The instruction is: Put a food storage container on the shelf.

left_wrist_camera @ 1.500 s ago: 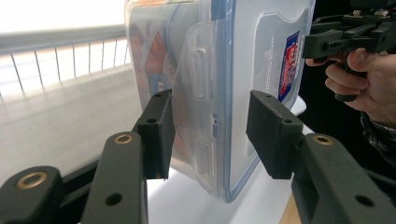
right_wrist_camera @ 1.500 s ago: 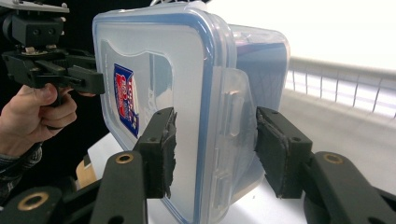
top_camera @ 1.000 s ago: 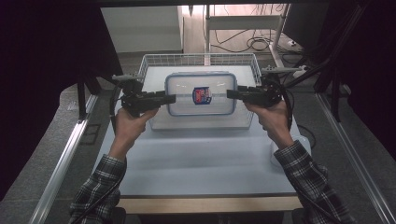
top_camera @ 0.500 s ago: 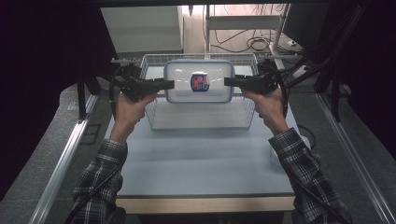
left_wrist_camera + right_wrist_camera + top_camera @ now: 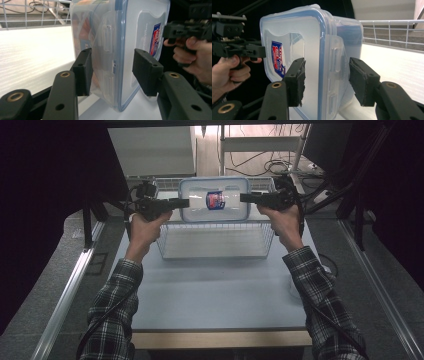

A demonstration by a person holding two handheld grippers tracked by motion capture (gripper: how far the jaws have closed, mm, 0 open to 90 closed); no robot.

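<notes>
I hold the clear box up in the air over the wire basket. My left gripper takes one end and my right gripper takes the other, so the box stays level. Each set of jaws sits around a side latch; I cannot tell if they squeeze it.

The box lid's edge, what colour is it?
Blue, on the clear box; clearest in the right gripper view.
</notes>
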